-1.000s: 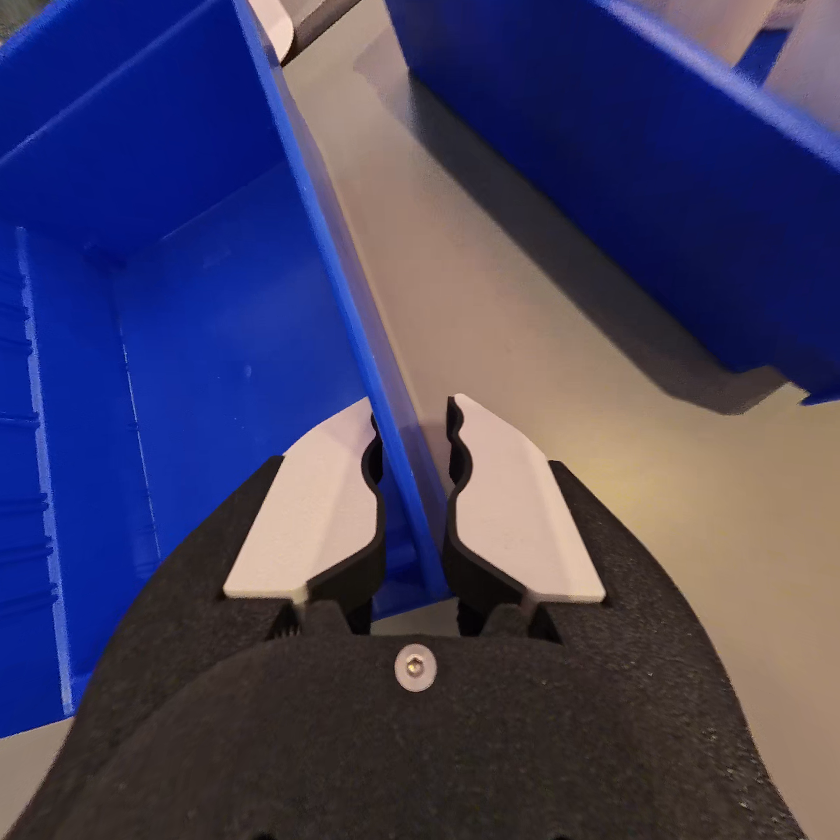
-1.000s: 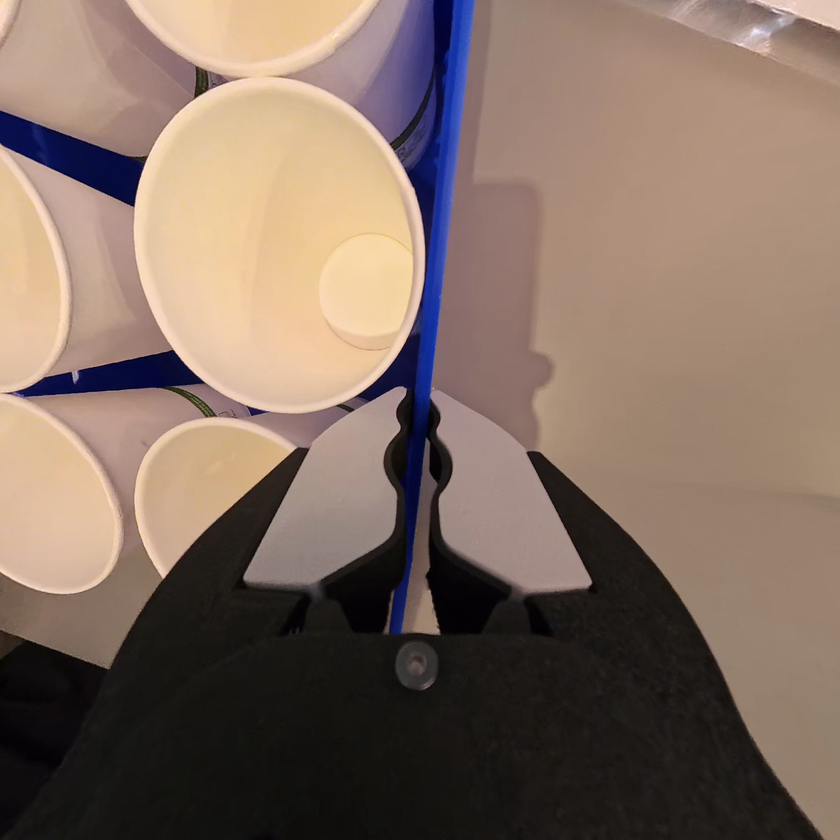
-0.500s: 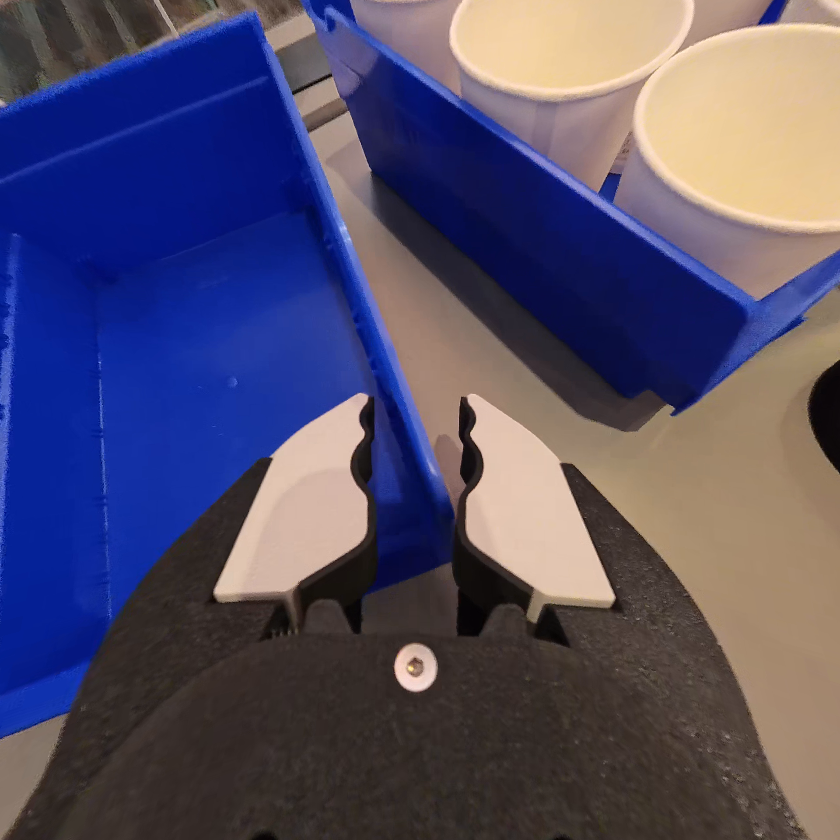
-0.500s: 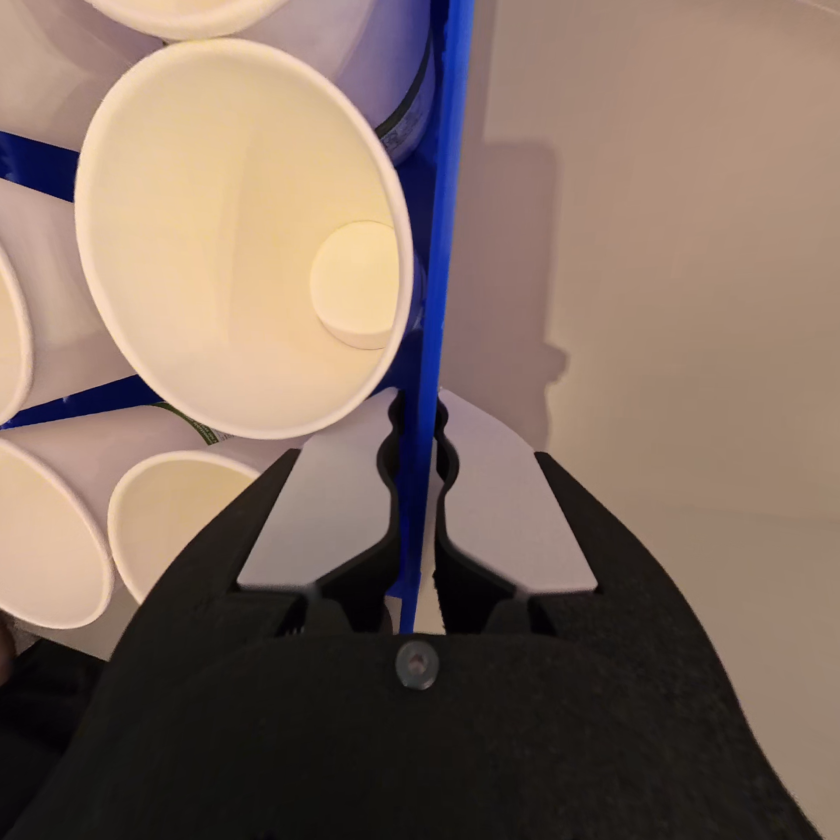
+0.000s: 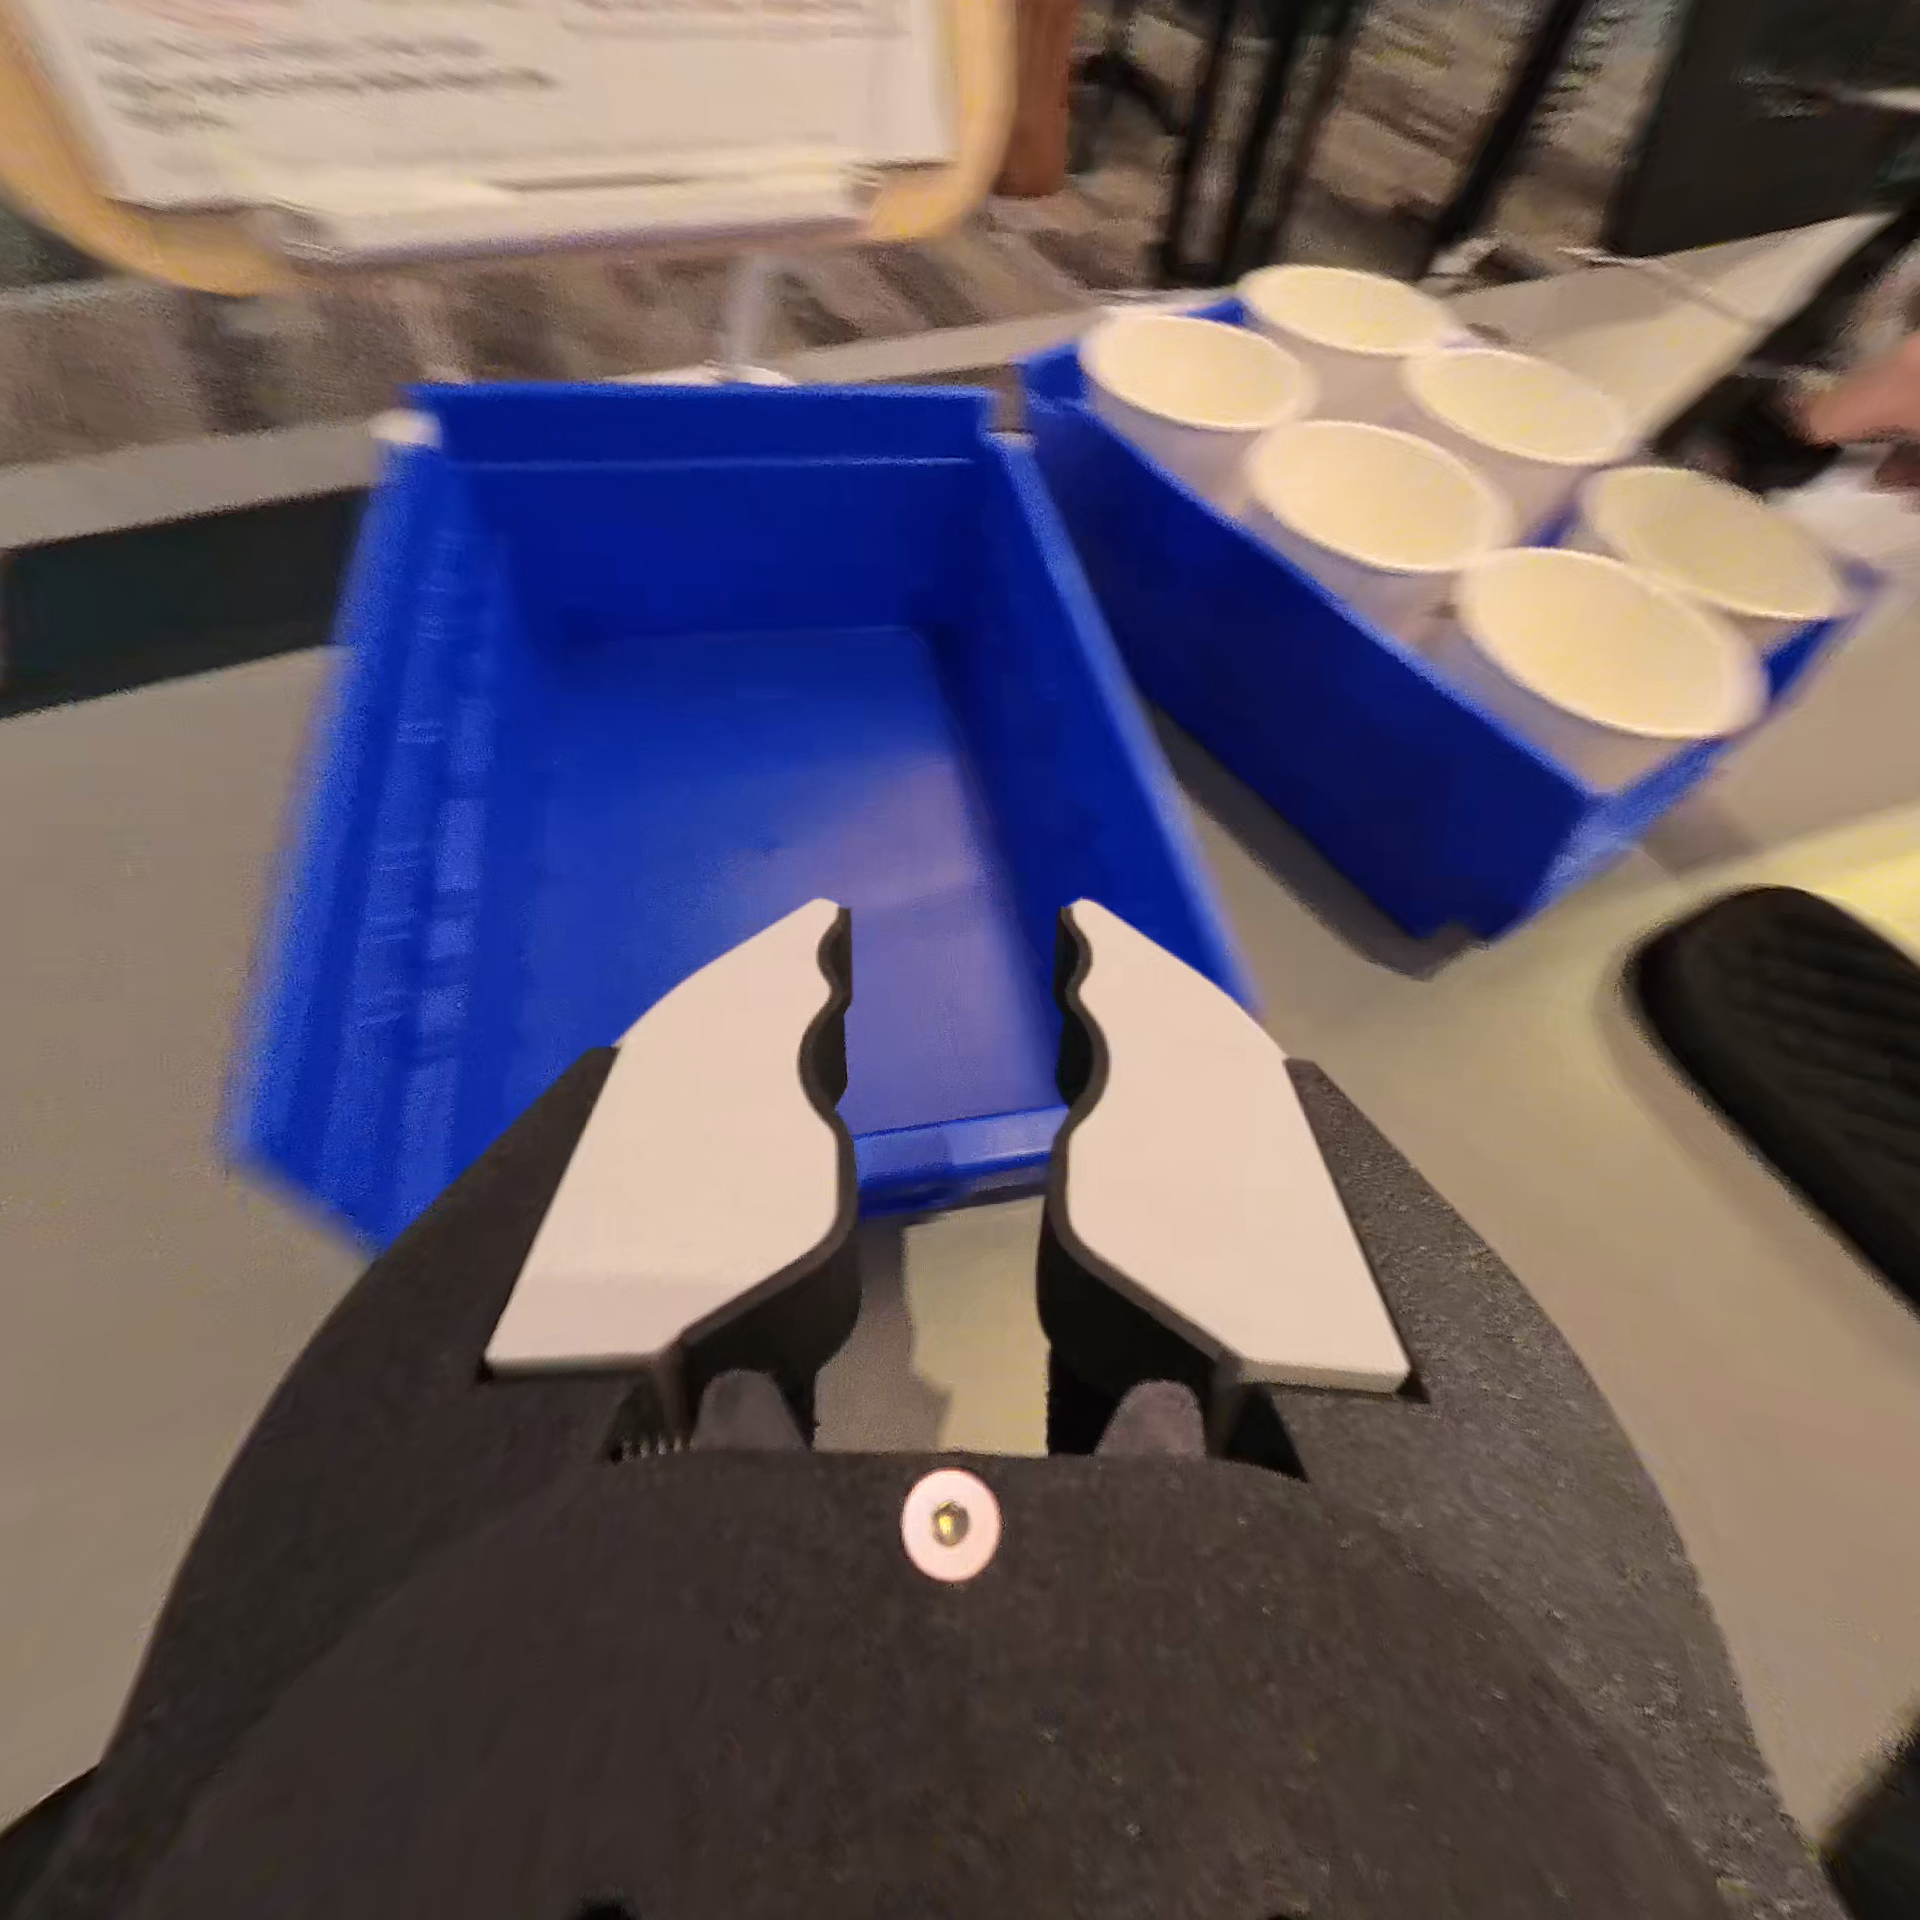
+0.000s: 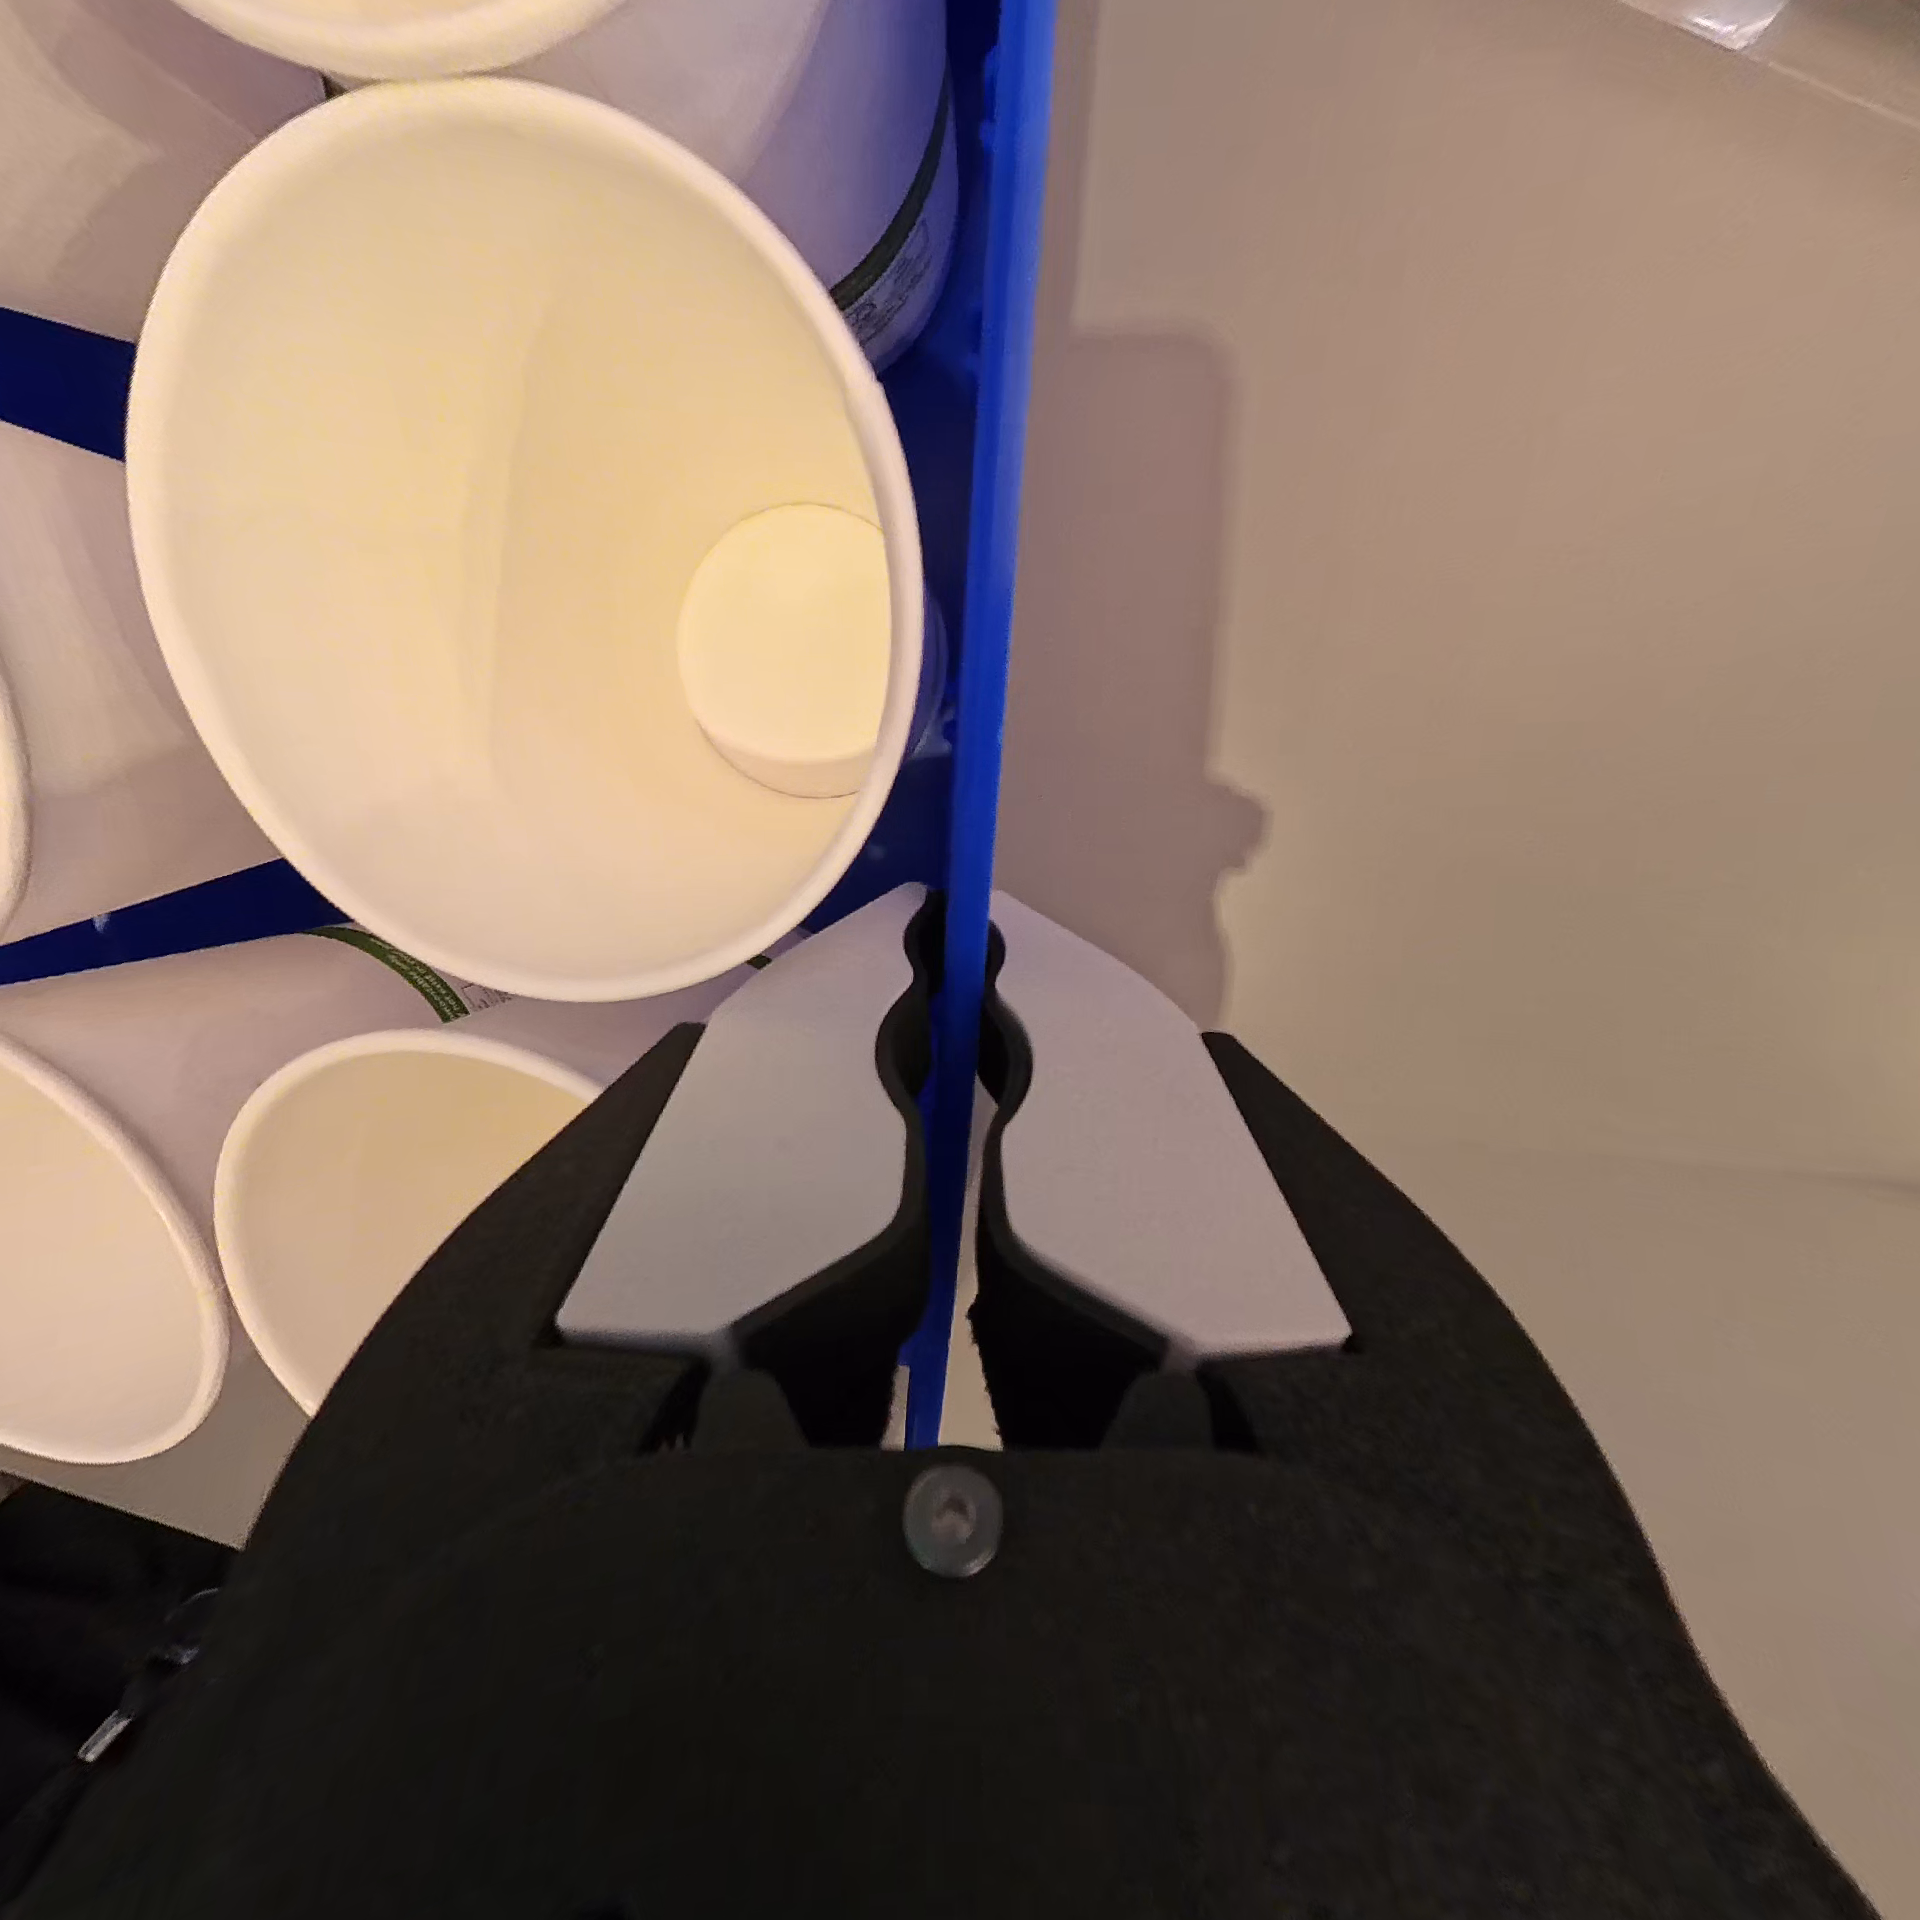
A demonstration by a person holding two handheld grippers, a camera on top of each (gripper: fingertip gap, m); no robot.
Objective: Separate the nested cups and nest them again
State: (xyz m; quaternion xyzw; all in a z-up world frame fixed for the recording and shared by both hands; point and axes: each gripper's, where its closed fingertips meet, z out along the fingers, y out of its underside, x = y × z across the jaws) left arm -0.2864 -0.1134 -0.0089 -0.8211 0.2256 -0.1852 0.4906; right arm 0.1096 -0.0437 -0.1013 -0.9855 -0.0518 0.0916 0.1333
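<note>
My left gripper hangs level above the near end of an empty blue plastic bin, jaws parted, holding nothing. My right gripper points steeply down — jaws clamped on the thin right wall of the second blue plastic bin. Bare grey bench lies open to its right. White paper cups stand upright inside that bin, mouths up, packed close together.
</note>
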